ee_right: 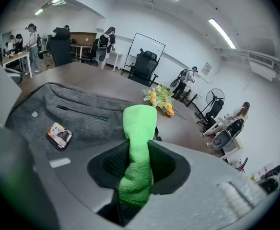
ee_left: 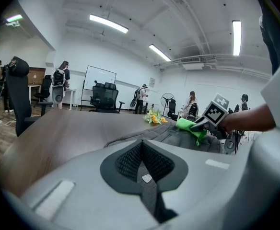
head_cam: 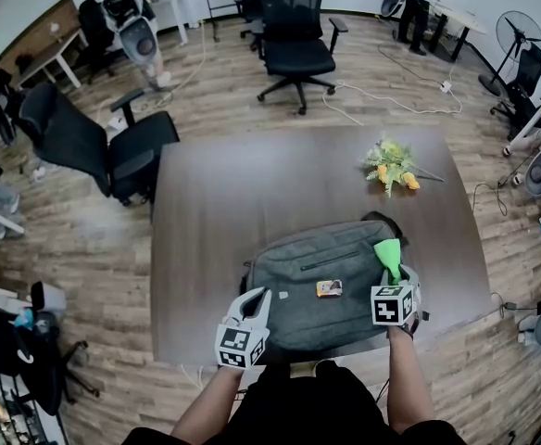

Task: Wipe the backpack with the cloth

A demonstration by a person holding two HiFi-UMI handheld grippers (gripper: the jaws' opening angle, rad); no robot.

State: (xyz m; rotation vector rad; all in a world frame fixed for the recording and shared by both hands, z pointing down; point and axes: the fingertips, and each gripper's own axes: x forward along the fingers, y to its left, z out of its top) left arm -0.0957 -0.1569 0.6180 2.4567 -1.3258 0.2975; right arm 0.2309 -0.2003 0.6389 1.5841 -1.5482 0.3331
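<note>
At right end of backpack (head_cam: 321, 262), we held right gripper (head_cam: 396, 281) clamped on green cloth (head_cam: 387, 251); left gripper (head_cam: 259, 295) at left end, jaws together; forearms (head_cam: 408, 378) stretched forward.

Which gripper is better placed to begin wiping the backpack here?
Right. The right tongs are shut on the green cloth, over the right end of the backpack. The left tongs are shut on nothing at its near left corner.

Bright even light from ceiling strip lamps (ee_left: 108, 23); strong fisheye bending at edges; near claw bodies blurred.
</note>
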